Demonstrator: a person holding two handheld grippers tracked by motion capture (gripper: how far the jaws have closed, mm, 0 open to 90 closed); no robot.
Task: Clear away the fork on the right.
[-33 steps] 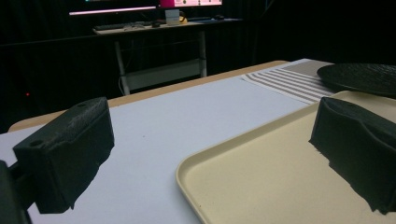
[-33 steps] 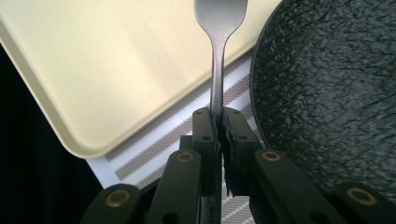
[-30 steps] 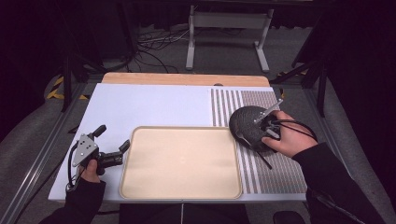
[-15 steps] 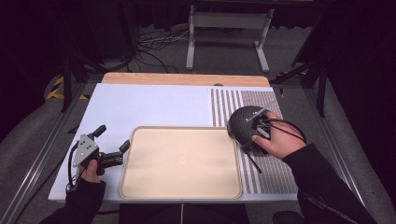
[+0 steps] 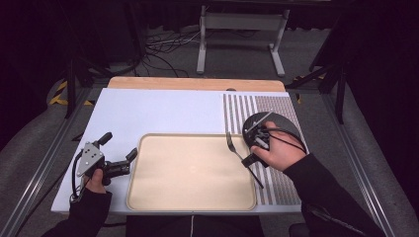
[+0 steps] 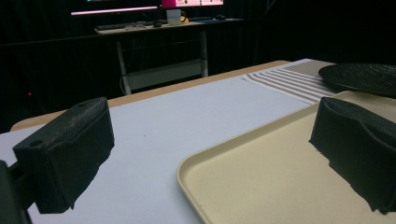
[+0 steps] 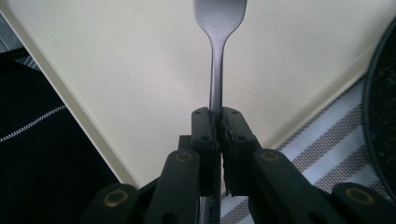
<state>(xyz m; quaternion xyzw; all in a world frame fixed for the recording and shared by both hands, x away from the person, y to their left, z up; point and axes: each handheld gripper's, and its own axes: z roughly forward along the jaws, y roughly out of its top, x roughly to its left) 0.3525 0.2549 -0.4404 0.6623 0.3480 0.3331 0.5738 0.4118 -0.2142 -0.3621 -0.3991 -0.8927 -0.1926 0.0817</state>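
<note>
The right gripper [image 5: 245,161] has moved from above the black plate [image 5: 284,123] toward the beige tray [image 5: 192,197], its jaws pressed tight on the handle of a fork [image 7: 218,28]. The fork head now hangs over the tray's right edge (not yet set down). The left gripper [image 5: 118,155] rests wide open beside the tray, holding nothing.

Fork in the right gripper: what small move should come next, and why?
Probably lower the fork onto the tray and then open. The right gripper is shut on the fork's handle, and the fork's head hangs over the tray's right part, apart from the black plate. The left gripper is open at the tray's left edge, holding nothing.
</note>
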